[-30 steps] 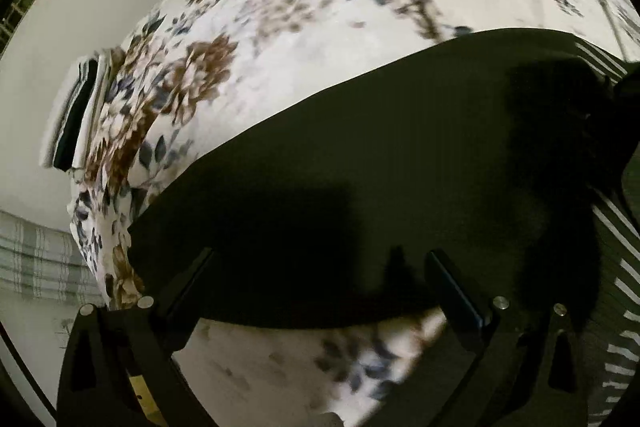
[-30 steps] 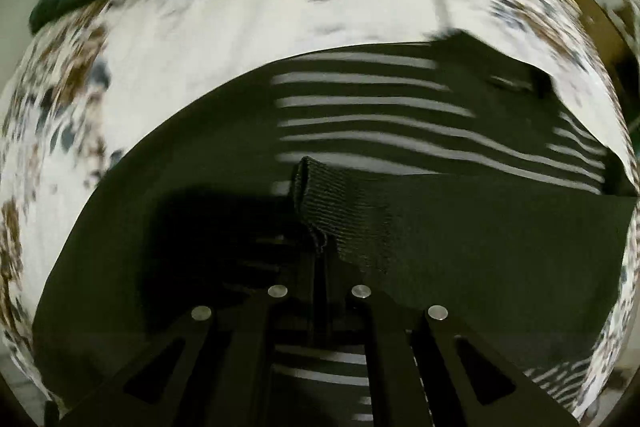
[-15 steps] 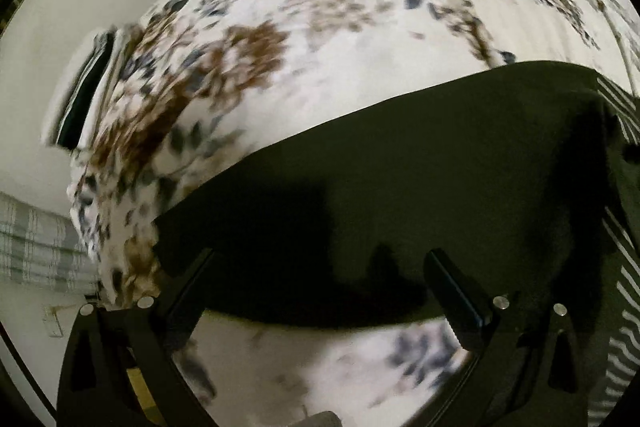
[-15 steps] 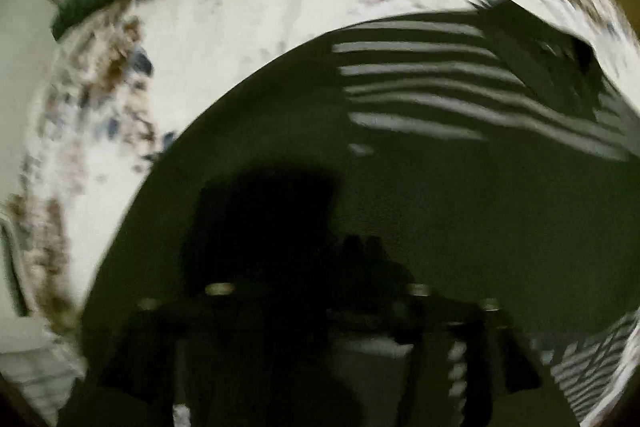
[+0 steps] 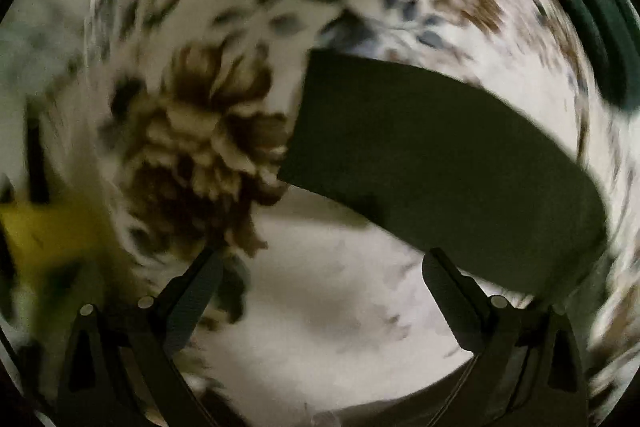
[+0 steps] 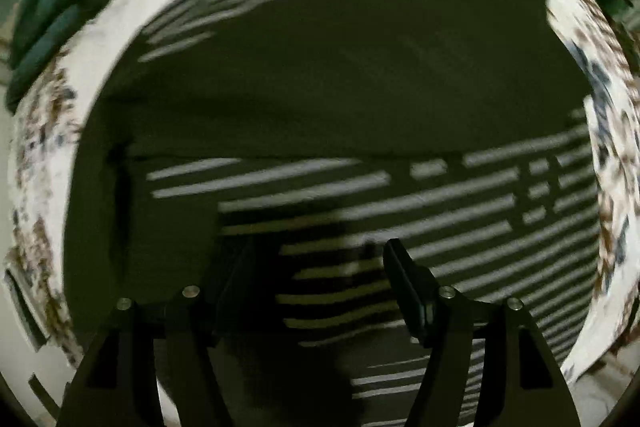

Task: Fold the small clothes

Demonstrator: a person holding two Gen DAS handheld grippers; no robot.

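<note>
A dark garment with white stripes lies spread on the floral bedsheet, with a plain dark panel folded across its middle. My right gripper is open and empty just above its striped lower part. In the left wrist view a dark sleeve or edge of the garment lies on the sheet. My left gripper is open and empty, over bare sheet to the near left of that dark edge. This view is blurred.
A dark green blanket lies at the far left of the bed, and also shows at the right rim of the left wrist view. A blurred yellow object is at the left. The bed's edge shows at the lower right.
My right gripper let go of the knit cuff and opened; the sleeve now lies flat on the garment. My left gripper swung left, away from the garment, and stayed open.
</note>
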